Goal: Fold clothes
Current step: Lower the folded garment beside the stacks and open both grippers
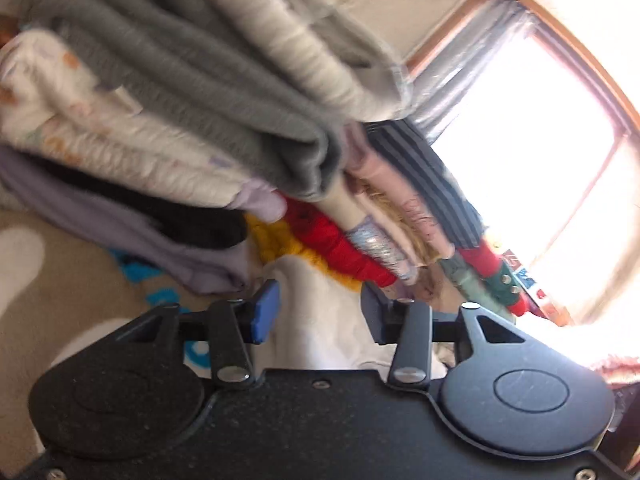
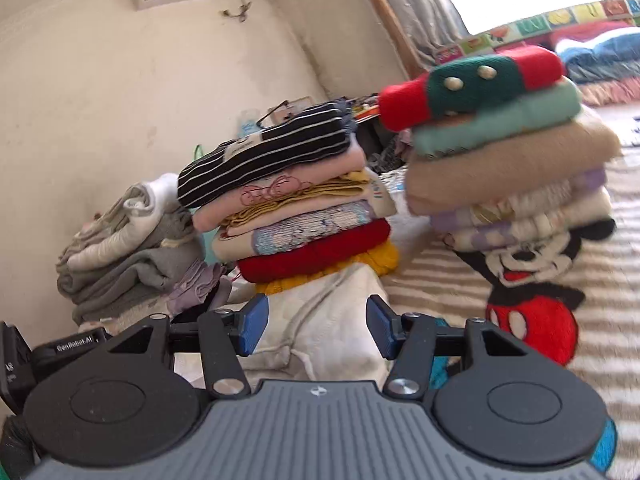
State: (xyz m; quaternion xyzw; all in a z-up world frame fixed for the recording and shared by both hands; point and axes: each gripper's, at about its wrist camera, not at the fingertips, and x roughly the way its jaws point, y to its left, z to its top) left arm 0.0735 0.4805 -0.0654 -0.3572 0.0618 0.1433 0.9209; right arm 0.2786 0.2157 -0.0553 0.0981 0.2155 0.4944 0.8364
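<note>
1. Cream-white soft fleece garment [image 2: 328, 320] lies nearest, rumpled, right ahead of my right gripper [image 2: 316, 330]. Jaws stand apart, blue pads clear of the cloth, gripping nothing.
2. Same cream-white garment [image 1: 320, 312] shows in the left wrist view between the fingers of my left gripper [image 1: 318, 308]. Jaws parted there too; I see no pinch on the fabric, though the view is tilted and blurred.
3. Behind it, the middle stack of folded clothes [image 2: 296, 208]: yellow knit at the bottom, red above, pale printed pieces, black-and-white striped top on the crown. Tidy.
4. To its left, a looser pile of grey and off-white folded knits [image 2: 120, 248], with lilac cloth at its foot.
5. To the right, a taller stack [image 2: 508, 152] topped by a red-and-green knit with buttons, resting on the striped beige blanket with a cartoon mouse motif [image 2: 532, 280].
6. Judgement: most of the load appears folded, three piles up. Cream garment looks unfolded and is likely what remains; any further laundry out of frame I cannot tell.
</note>
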